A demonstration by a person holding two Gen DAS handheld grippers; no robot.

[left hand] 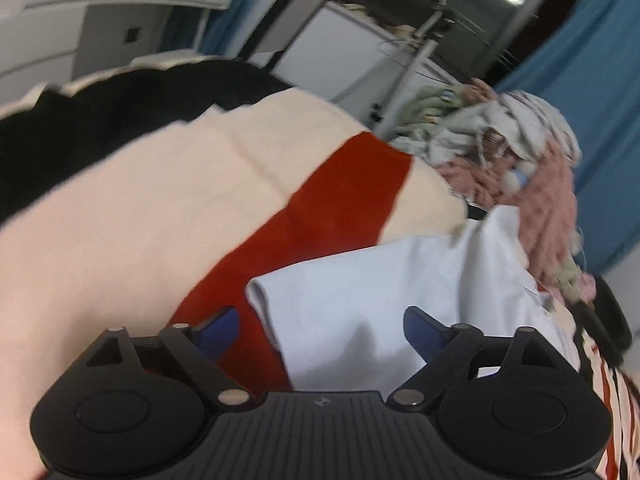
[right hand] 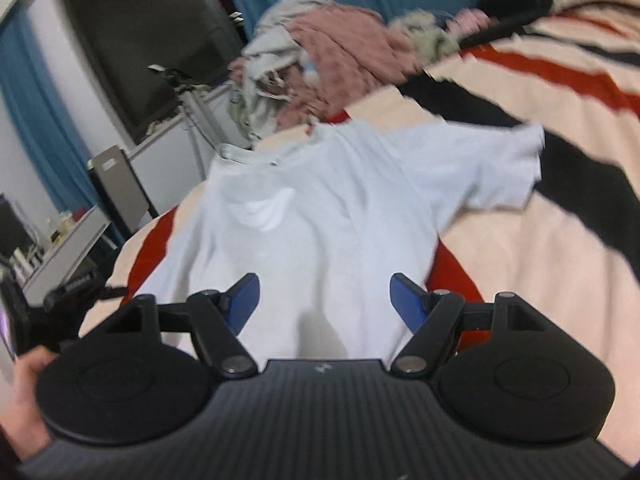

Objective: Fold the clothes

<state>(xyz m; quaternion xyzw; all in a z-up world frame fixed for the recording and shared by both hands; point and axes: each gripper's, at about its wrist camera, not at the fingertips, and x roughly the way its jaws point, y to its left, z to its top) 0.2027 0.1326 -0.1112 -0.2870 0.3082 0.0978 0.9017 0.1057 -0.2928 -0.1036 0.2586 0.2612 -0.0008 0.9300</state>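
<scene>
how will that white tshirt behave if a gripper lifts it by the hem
The white t-shirt will likely be floppy: it lies creased on the striped blanket. It is probably light, being thin cloth. Its sleeve would likely dangle, and the blanket may drag on it.

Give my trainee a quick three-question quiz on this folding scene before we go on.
1. True or false: the white T-shirt lies spread on the striped blanket.
2. Which is gripped by the right tongs? A) a sleeve B) the hem C) nothing
3. Fill in: beyond the shirt's collar sits a heap of ____.

Key: 1 true. 2 C: both the right and the left tongs stand open over the shirt, pressing nothing. 3 clothes.
</scene>
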